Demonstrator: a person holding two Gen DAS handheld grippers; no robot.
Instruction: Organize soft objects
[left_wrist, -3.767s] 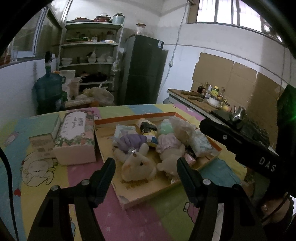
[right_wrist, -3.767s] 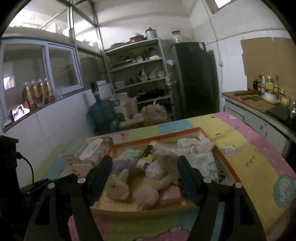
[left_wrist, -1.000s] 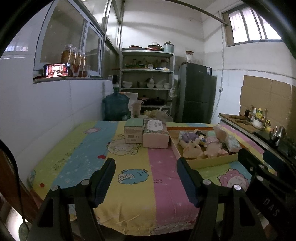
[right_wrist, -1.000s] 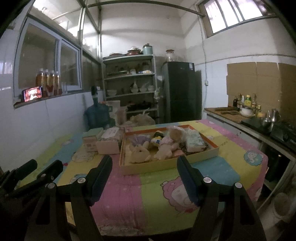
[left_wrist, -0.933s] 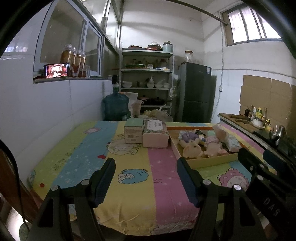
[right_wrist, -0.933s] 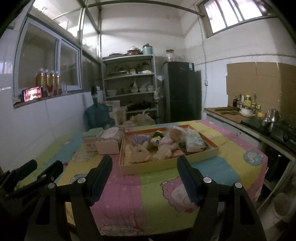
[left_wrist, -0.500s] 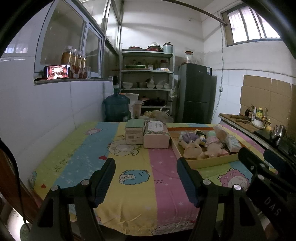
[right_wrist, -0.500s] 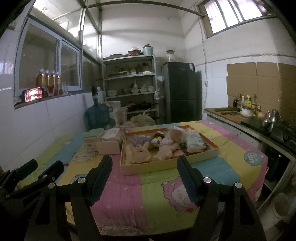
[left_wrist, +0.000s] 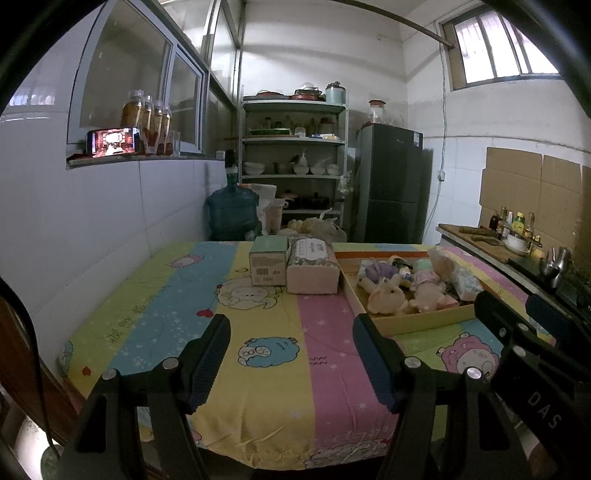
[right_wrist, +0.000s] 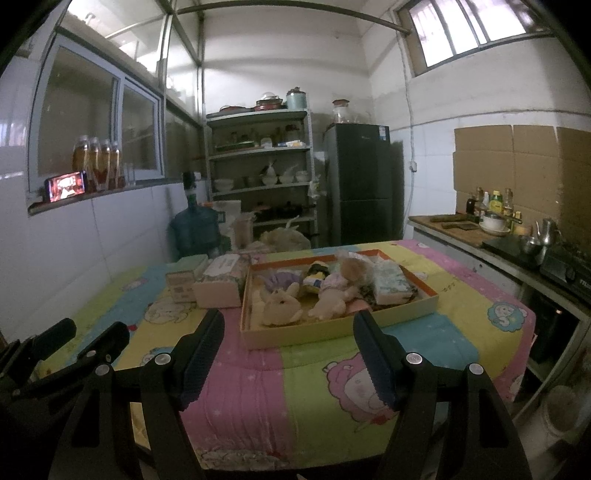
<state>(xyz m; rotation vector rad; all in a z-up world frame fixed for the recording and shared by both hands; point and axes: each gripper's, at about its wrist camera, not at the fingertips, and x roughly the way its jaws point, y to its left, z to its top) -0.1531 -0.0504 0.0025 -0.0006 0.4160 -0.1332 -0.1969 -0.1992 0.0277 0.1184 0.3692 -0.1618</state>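
Note:
A shallow cardboard tray (right_wrist: 332, 330) with an orange rim lies on the cartoon-print tablecloth. It holds a cream plush rabbit (right_wrist: 280, 306), a plush in a pink dress (right_wrist: 332, 295), a purple-dressed toy and a soft tissue pack (right_wrist: 389, 284). In the left wrist view the tray (left_wrist: 424, 321) is to the right, with the rabbit (left_wrist: 386, 293) inside. My left gripper (left_wrist: 291, 354) is open and empty over the table's near edge. My right gripper (right_wrist: 288, 354) is open and empty too, well short of the tray. Each gripper shows in the other's view: the right gripper (left_wrist: 517, 332), the left gripper (right_wrist: 74, 343).
A floral tissue box (left_wrist: 312, 267) and a green carton (left_wrist: 268, 262) stand left of the tray. Behind the table are a blue water jug (left_wrist: 231, 212), a metal shelf (left_wrist: 291, 162) and a dark fridge (left_wrist: 391, 184). A counter (right_wrist: 480, 236) with bottles and a kettle runs along the right.
Since the oldest frames both grippers have drawn back from just over the tray to the table's near edge. Over the last second nothing has moved.

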